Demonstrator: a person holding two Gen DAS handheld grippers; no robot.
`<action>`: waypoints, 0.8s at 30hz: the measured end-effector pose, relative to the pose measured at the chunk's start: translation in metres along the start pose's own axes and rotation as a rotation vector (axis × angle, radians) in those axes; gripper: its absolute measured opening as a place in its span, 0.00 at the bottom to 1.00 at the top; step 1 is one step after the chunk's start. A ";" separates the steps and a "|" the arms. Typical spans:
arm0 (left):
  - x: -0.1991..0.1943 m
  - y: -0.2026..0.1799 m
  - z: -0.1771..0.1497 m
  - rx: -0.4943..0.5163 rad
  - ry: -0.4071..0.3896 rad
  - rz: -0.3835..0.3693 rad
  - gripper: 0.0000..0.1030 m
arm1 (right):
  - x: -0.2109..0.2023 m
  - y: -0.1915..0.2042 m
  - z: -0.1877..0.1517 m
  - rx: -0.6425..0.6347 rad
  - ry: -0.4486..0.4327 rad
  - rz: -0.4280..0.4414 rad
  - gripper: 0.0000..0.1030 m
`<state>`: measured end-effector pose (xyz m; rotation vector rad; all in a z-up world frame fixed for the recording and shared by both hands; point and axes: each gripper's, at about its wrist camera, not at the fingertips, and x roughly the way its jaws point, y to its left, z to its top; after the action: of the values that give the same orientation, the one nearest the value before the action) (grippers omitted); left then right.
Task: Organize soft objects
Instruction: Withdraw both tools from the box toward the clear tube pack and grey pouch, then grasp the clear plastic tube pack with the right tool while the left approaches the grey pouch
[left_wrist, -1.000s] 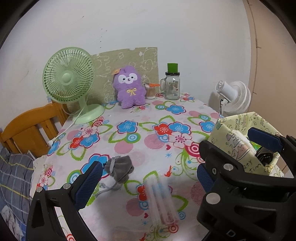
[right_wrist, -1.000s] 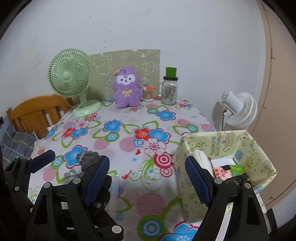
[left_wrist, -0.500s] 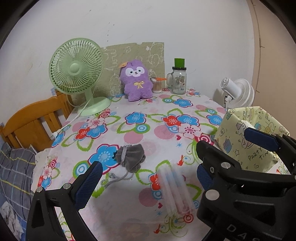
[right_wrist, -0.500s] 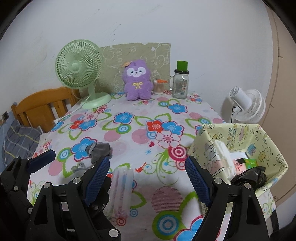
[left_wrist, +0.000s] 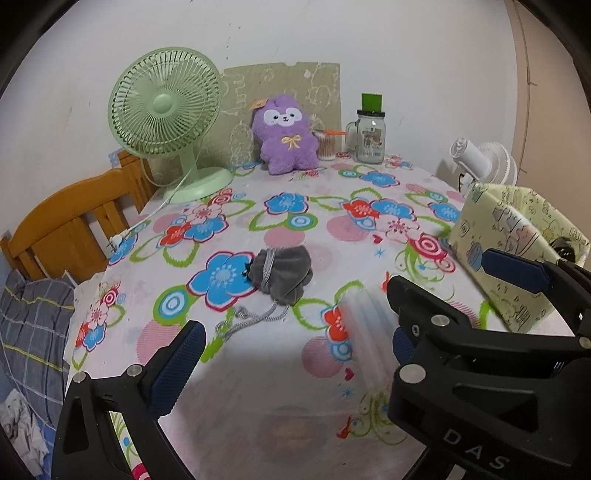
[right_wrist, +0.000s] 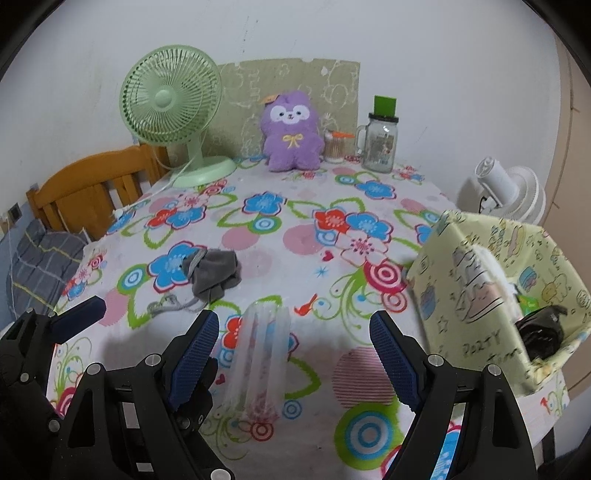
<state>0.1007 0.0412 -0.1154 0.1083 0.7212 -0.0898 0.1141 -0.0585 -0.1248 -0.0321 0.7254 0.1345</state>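
A grey drawstring pouch (left_wrist: 284, 275) (right_wrist: 216, 273) lies mid-table on the floral cloth (left_wrist: 258, 387). A clear plastic packet (right_wrist: 262, 354) (left_wrist: 364, 321) lies just right of it, nearer the front edge. A purple plush toy (left_wrist: 286, 134) (right_wrist: 291, 133) sits upright at the back wall. My left gripper (left_wrist: 291, 343) hangs open above the front of the table, the pouch ahead of its jaws. My right gripper (right_wrist: 293, 325) is open too, with the packet below and between its fingers, untouched. A yellow-green patterned box (right_wrist: 476, 280) (left_wrist: 495, 258) stands at the right and holds white and black items.
At the back stand a green desk fan (left_wrist: 166, 118), a glass jar mug with a green lid (left_wrist: 369, 136) and a small swab cup (right_wrist: 334, 147). A wooden chair (left_wrist: 74, 221) is at the left. A white fan (right_wrist: 506, 188) is beyond the right edge.
Both grippers have sunk and moved forward over the table, so the pouch and packet look closer. Both stay open, and nothing on the table has moved.
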 end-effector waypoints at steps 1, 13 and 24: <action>0.001 0.001 -0.002 -0.001 0.006 0.000 0.99 | 0.002 0.001 -0.001 0.001 0.007 0.004 0.83; 0.015 0.016 -0.018 -0.024 0.071 0.010 0.94 | 0.026 0.013 -0.011 0.000 0.087 0.033 0.83; 0.029 0.023 -0.025 -0.063 0.117 0.013 0.90 | 0.046 0.021 -0.014 -0.009 0.141 0.037 0.83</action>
<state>0.1089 0.0663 -0.1514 0.0587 0.8395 -0.0485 0.1362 -0.0334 -0.1656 -0.0368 0.8668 0.1716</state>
